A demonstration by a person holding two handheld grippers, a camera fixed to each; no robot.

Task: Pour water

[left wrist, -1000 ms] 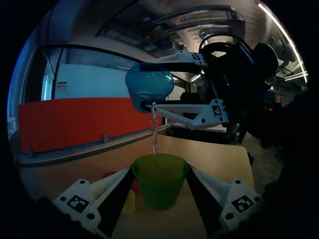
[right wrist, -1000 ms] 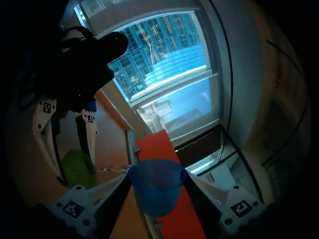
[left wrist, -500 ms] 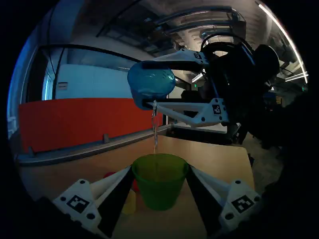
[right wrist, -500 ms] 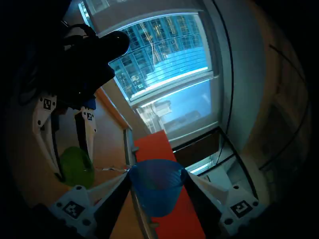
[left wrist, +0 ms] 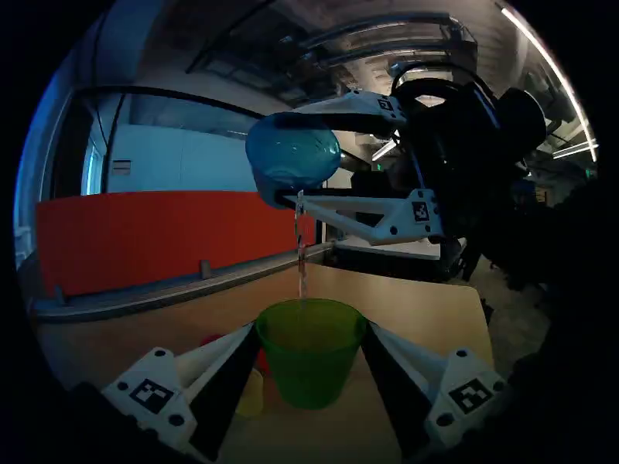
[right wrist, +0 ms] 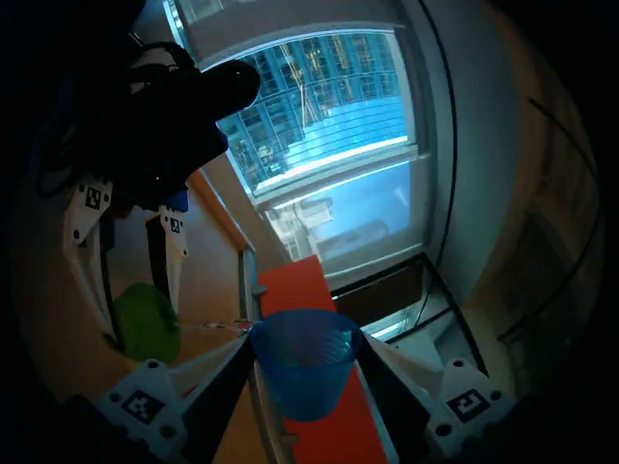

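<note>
My left gripper (left wrist: 311, 357) is shut on an upright green cup (left wrist: 311, 352) above the wooden table (left wrist: 418, 305). Above it my right gripper (left wrist: 298, 158) holds a blue cup (left wrist: 292, 158) tipped over, and a thin stream of water (left wrist: 299, 255) falls from its rim into the green cup. In the right gripper view my right gripper (right wrist: 306, 363) is shut on the blue cup (right wrist: 306, 363), turned on its side. There the left gripper (right wrist: 139, 305) with the green cup (right wrist: 145, 323) is at the left, and the water stream (right wrist: 213, 327) runs toward it.
A red cup (left wrist: 210, 339) and a yellow cup (left wrist: 251, 393) stand on the table behind my left finger. A red panel (left wrist: 155, 236) and a metal rail (left wrist: 178, 282) run along the table's far edge. A large window (right wrist: 325, 139) lies beyond. The table's right edge (left wrist: 483, 317) drops off.
The blue cup has tipped a little further and risen slightly while the water keeps running. The green cup stays where it was.
</note>
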